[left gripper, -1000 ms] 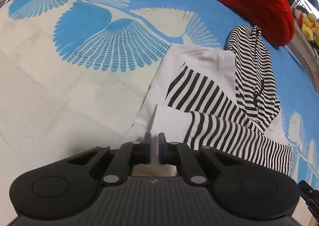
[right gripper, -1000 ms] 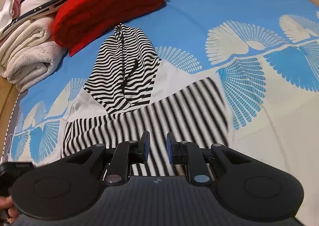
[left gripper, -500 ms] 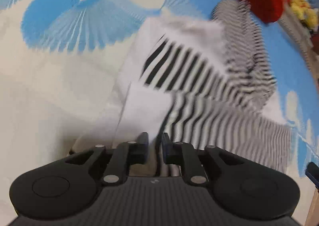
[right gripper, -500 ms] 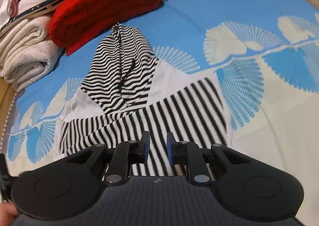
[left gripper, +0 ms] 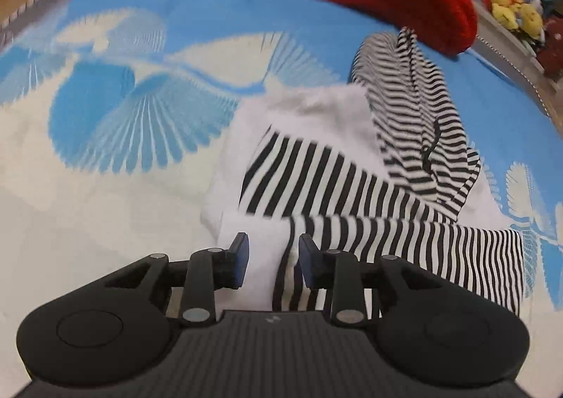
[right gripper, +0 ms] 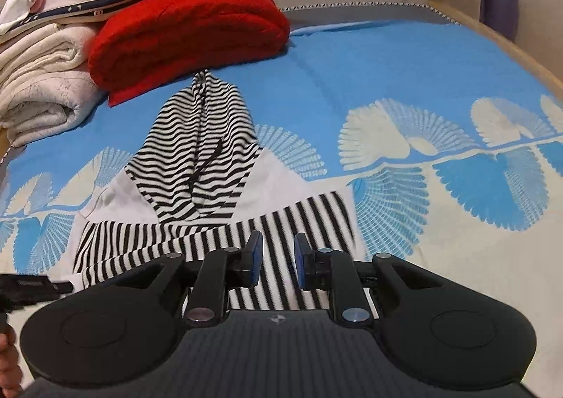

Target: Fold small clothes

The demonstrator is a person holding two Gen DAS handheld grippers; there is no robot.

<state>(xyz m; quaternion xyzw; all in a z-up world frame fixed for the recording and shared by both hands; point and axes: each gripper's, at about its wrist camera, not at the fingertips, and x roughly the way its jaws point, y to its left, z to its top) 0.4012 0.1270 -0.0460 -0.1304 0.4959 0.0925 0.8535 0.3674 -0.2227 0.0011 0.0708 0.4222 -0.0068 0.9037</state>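
Now the left gripper [left gripper: 271,264] has just been opening over the hoodie [left gripper: 352,187] on the bed [right gripper: 352,81]; the right gripper [right gripper: 278,264], part open, holds nothing visible. Released sleeves may spring unfolded.

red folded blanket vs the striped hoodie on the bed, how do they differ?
The red folded blanket is one solid colour; the black-and-white striped hoodie mixes stripes with plain white panels. The blanket is a thick rolled bundle, while the hoodie lies spread flat, hood out, sleeves folded across. The blanket sits by the stacked linens; the hoodie lies nearer, under both grippers. Both rest on the blue patterned bedspread.
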